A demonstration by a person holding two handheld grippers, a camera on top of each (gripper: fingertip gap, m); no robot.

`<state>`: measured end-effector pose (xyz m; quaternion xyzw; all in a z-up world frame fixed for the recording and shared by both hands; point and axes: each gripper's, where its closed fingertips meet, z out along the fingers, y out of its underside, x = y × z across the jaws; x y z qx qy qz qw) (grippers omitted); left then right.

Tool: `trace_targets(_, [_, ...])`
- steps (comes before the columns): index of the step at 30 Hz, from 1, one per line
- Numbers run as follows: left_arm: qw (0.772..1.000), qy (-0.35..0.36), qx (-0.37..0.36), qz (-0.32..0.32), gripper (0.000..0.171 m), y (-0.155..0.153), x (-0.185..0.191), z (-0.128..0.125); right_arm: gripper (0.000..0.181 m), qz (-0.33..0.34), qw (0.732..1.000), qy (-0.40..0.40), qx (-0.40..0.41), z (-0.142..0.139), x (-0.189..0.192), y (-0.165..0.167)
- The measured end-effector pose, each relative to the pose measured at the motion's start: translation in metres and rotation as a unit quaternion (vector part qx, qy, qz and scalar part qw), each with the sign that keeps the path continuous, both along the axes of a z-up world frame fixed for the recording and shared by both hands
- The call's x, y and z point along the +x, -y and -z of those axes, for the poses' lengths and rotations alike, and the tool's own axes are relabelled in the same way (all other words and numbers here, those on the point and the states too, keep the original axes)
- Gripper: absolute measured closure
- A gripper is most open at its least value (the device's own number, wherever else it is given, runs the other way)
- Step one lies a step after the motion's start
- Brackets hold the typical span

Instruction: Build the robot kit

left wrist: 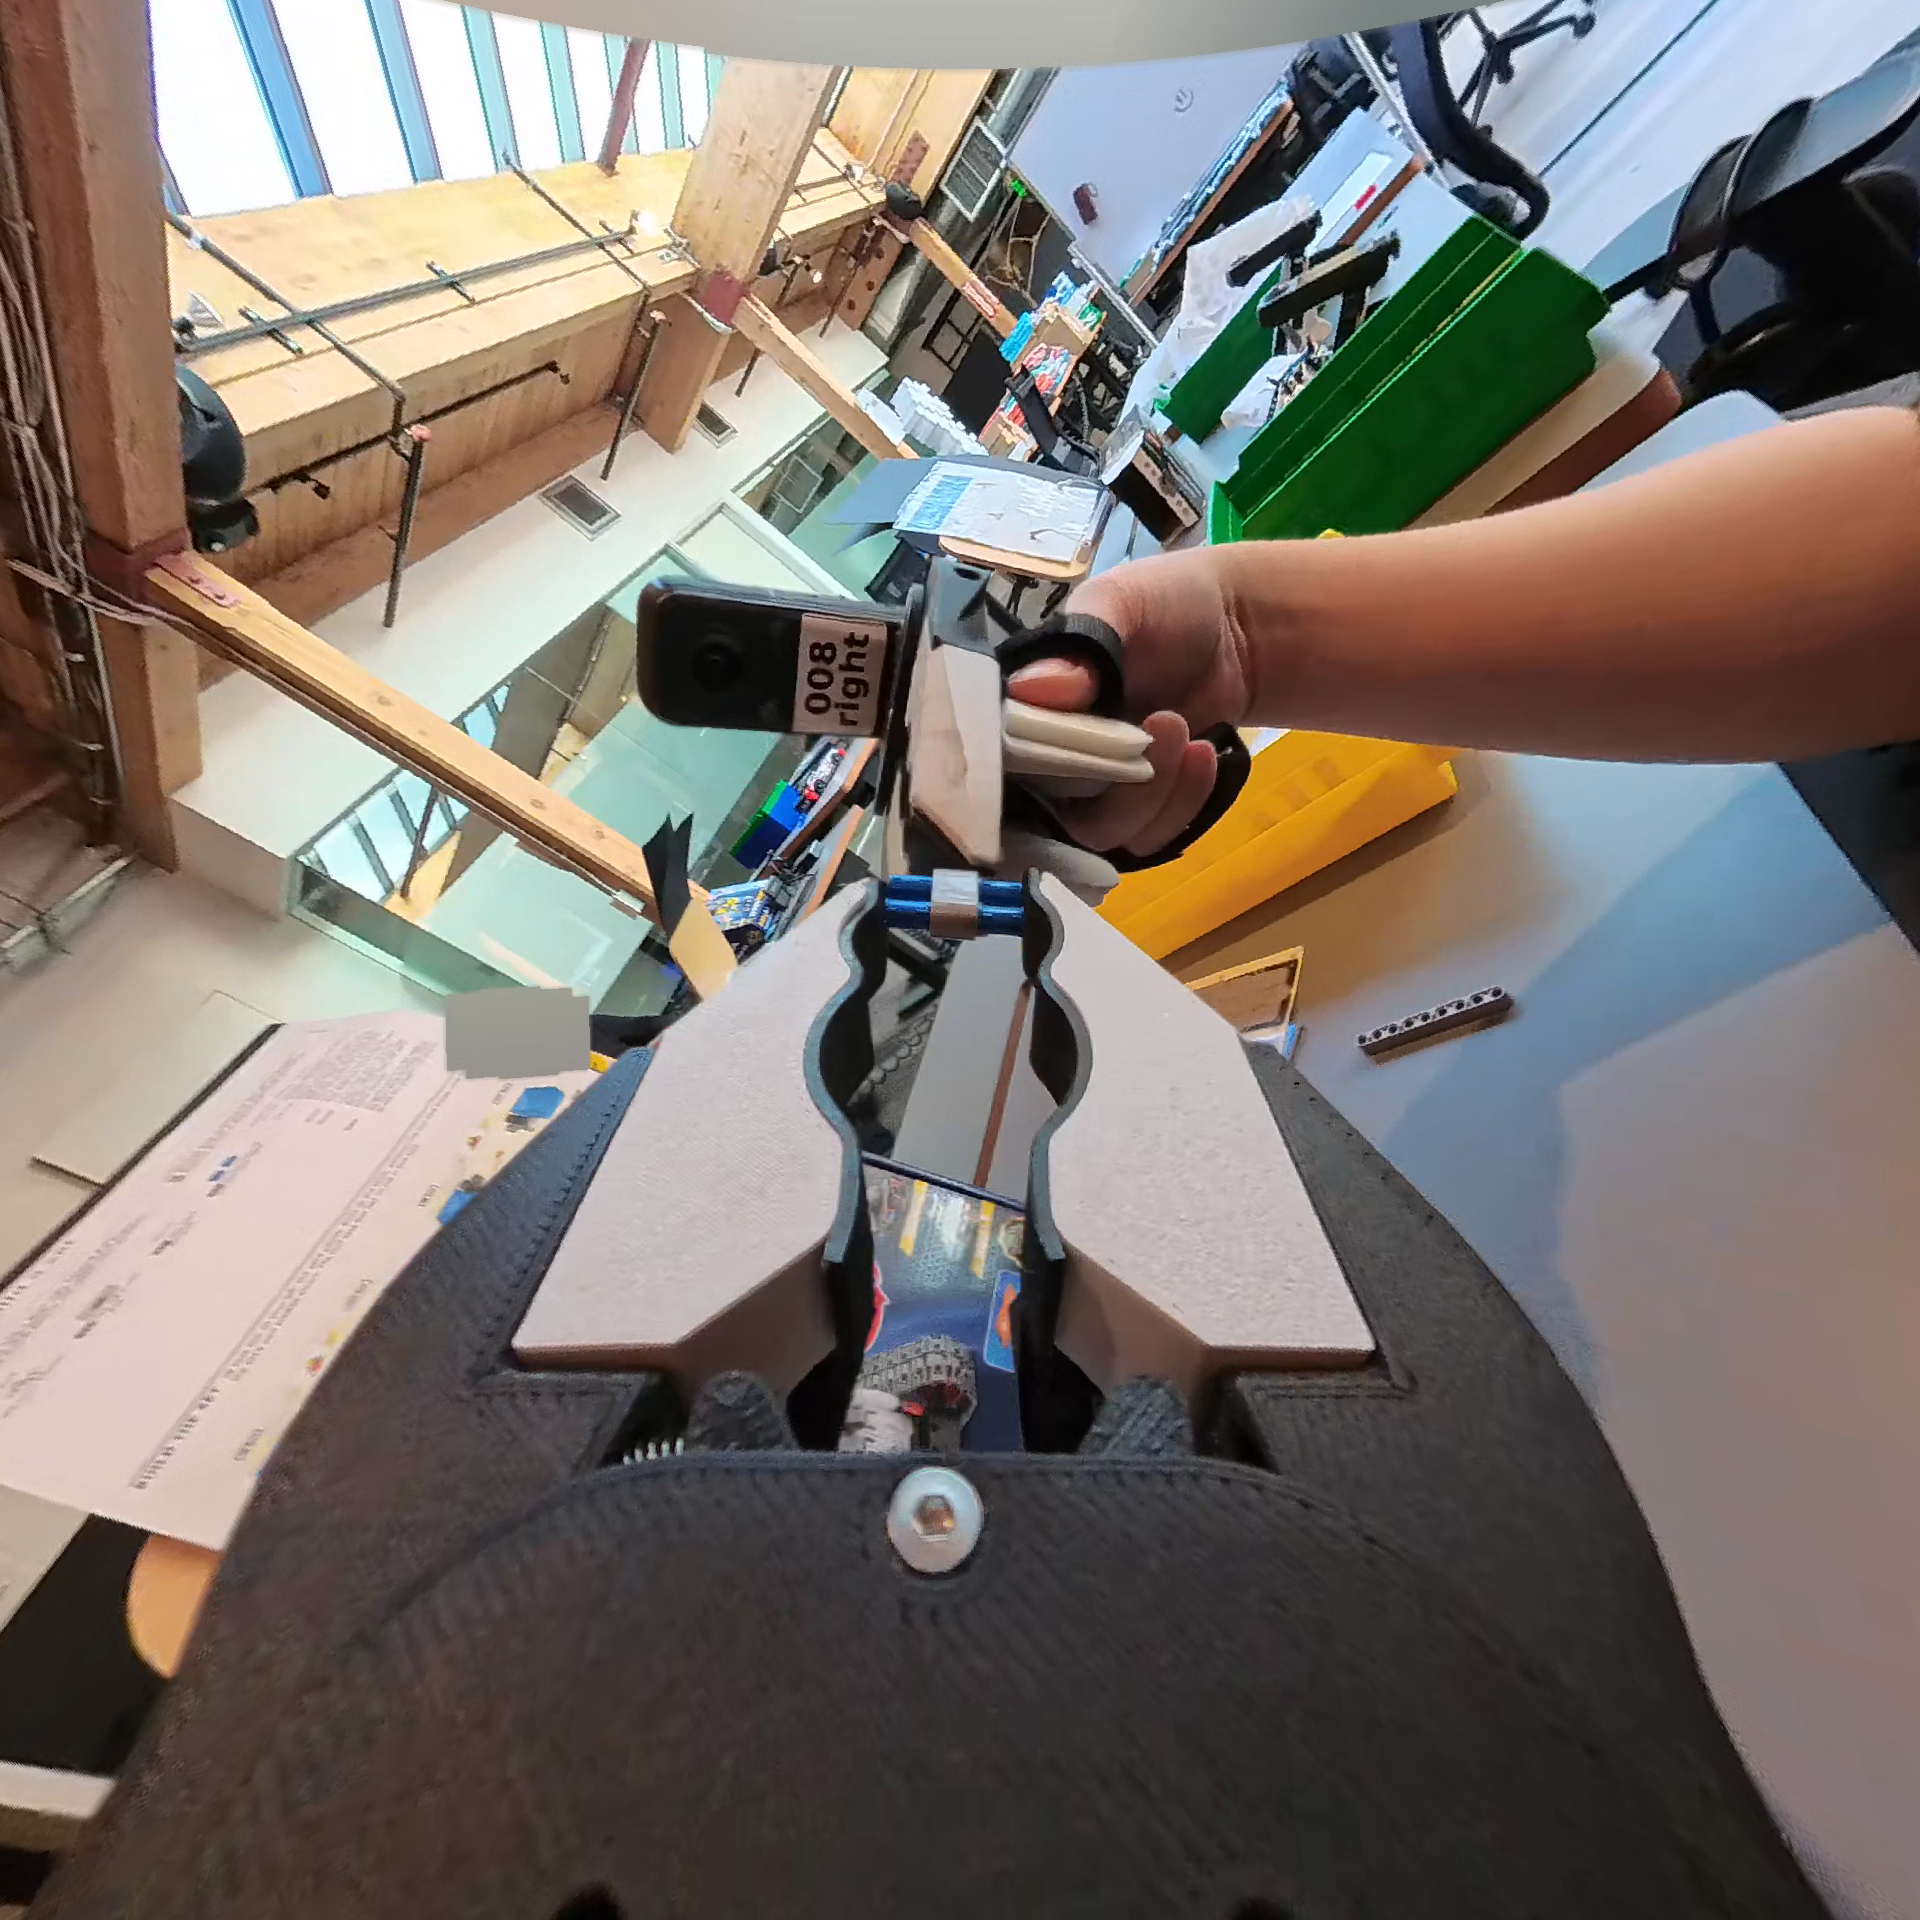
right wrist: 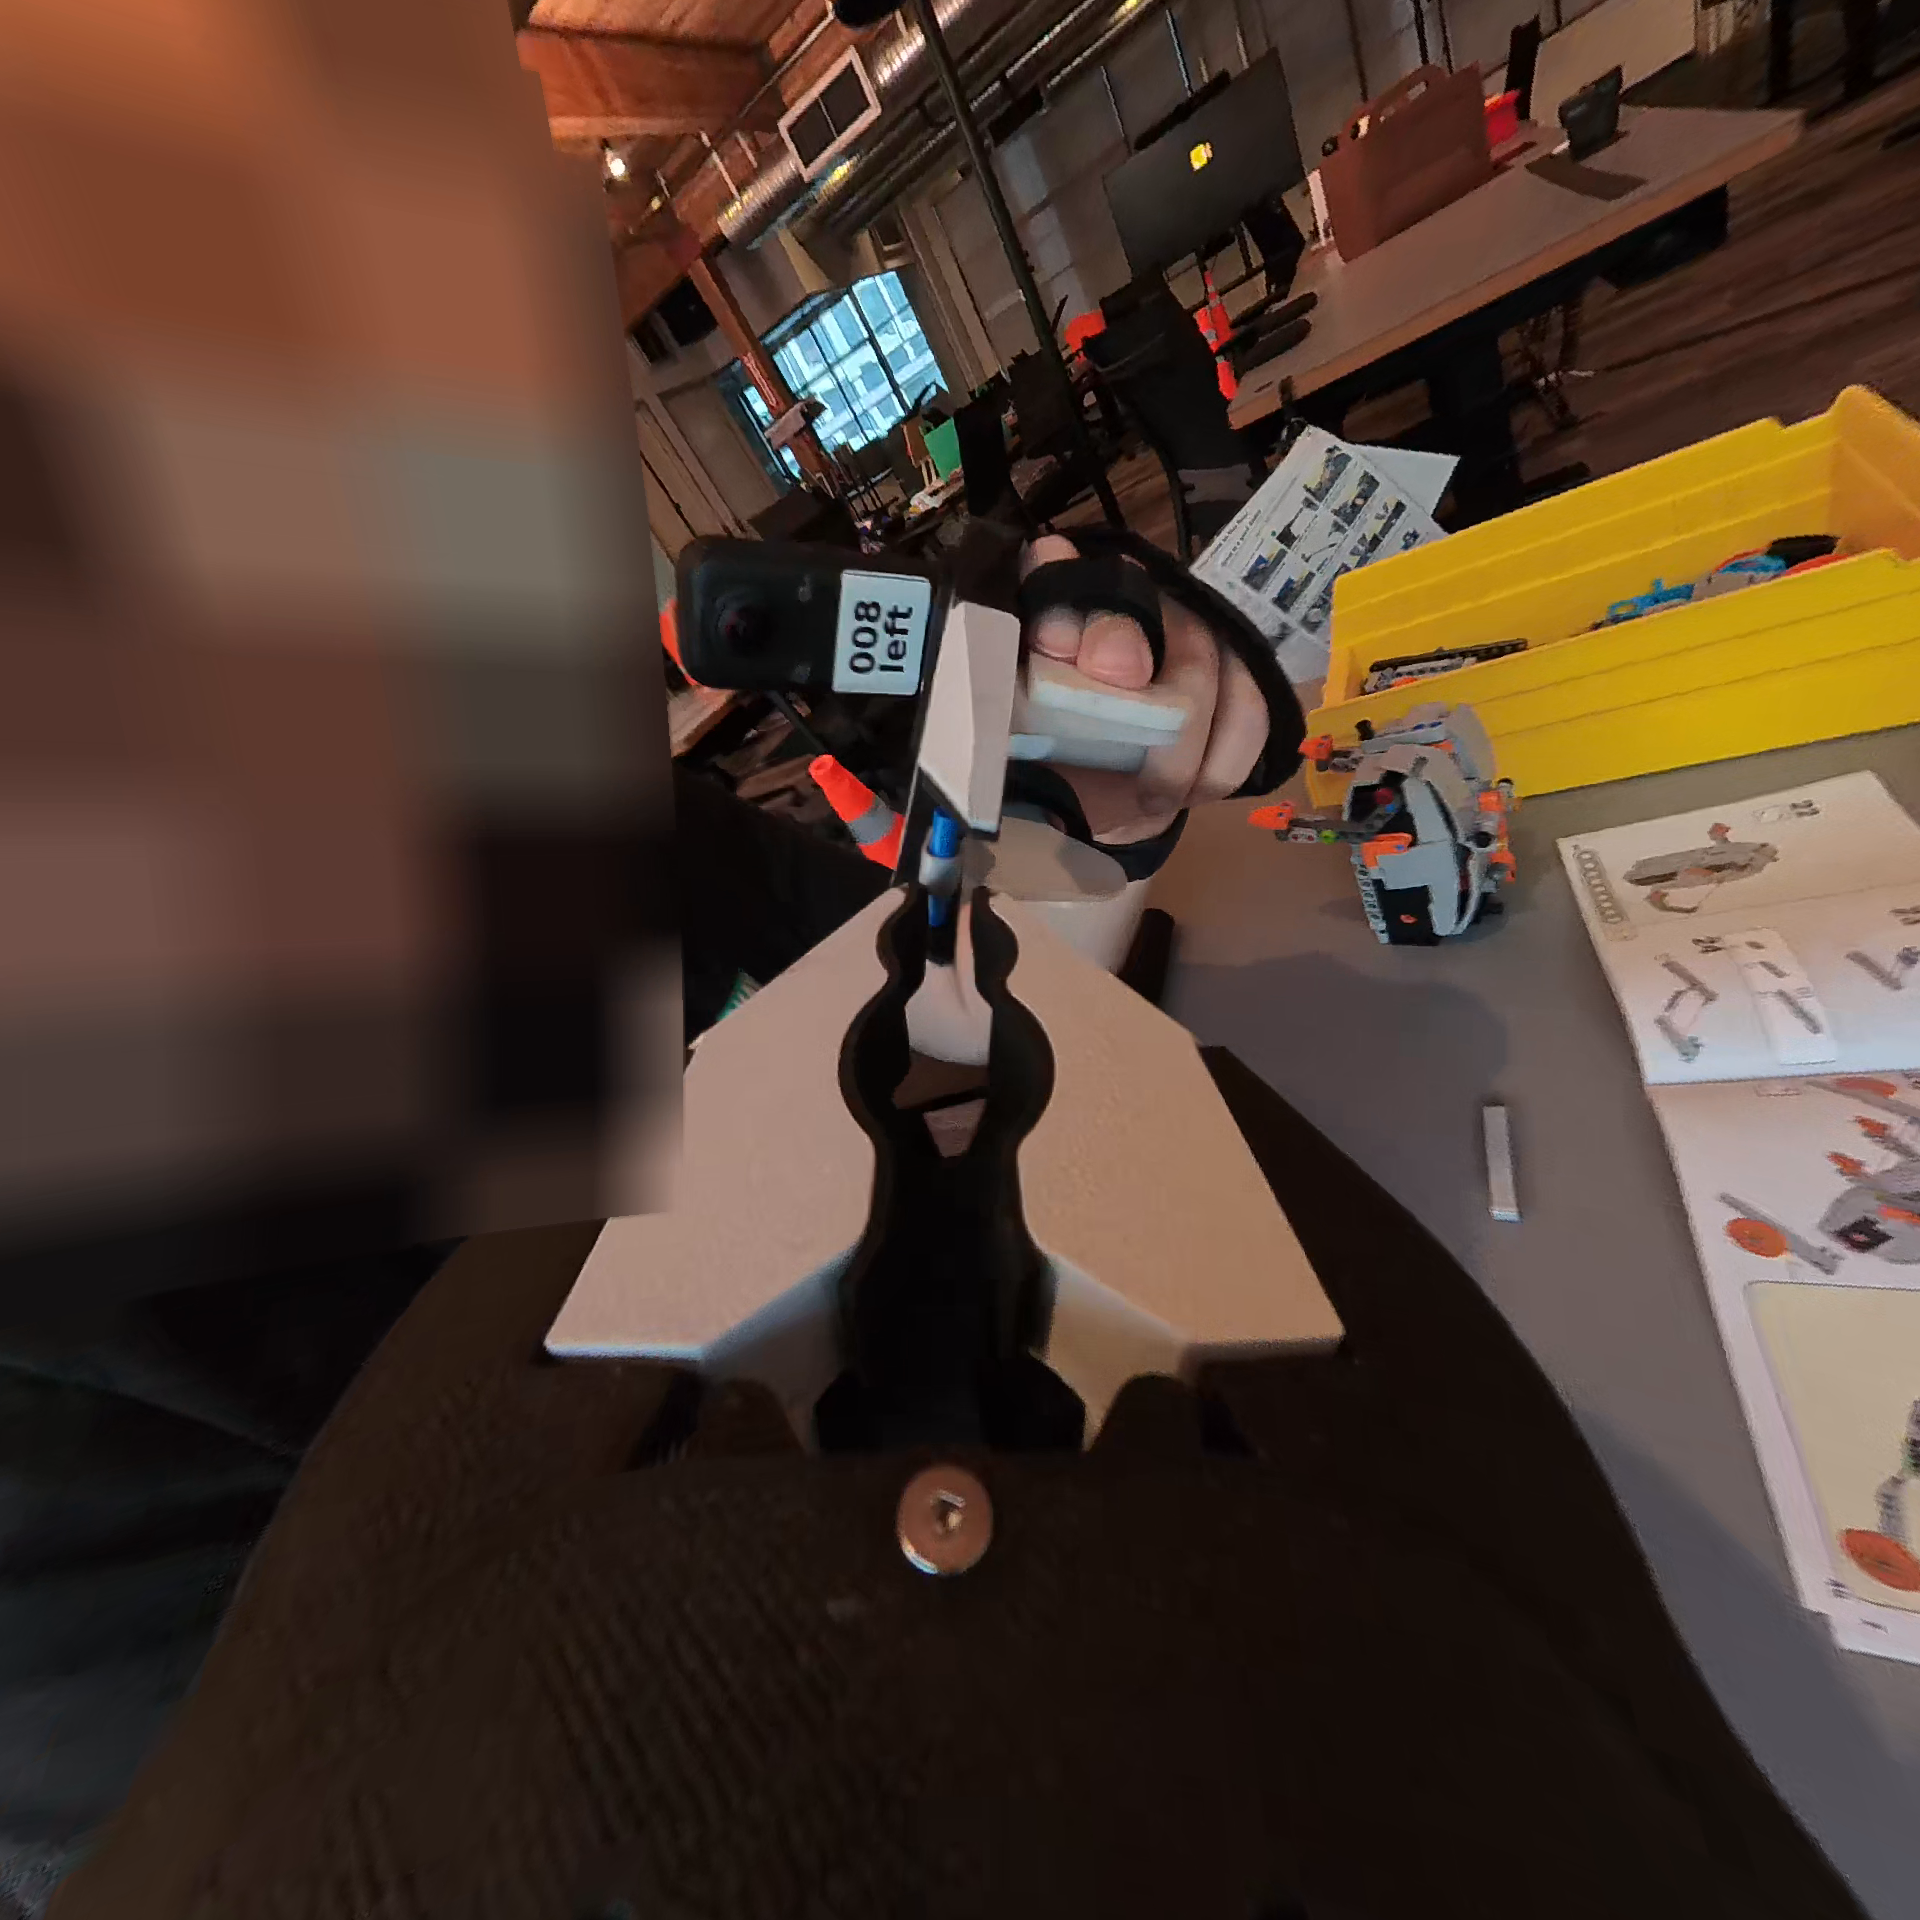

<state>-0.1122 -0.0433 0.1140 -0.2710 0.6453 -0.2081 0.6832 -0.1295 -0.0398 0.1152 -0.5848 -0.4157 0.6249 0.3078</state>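
We see the left gripper [left wrist: 954,906] clenched on a small piece of blue pins and a grey connector [left wrist: 954,904], pinched at its fingertips above the grey table [left wrist: 1714,1195]. The right gripper [right wrist: 943,914] grasps the same piece end-on, jaws nearly closed. Each gripper's camera bears a white label [right wrist: 881,634], which we leave unread.

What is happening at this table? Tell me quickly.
A person holds a gripper in each hand, raised above a grey table. The left claw is shut on a small blue-and-grey piece, pinching it end to end. The right claw meets it from the other side and appears closed on the same piece. On the table behind sit a partly built grey-and-orange model, a yellow bin and open instruction booklets.
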Motion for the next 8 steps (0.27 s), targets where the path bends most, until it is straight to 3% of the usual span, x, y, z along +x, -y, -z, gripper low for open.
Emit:
trace_targets(1, [1.000,0.001,0.007,-0.002,0.148,0.001,-0.001,-0.001,0.174,0.009,1.000,0.007,0.020,0.001,0.000,-0.001])
trace_targets(8, [0.999,0.008,0.041,-0.002,0.148,0.003,-0.005,-0.004,0.172,0.015,0.999,-0.017,0.043,-0.010,0.002,0.002])
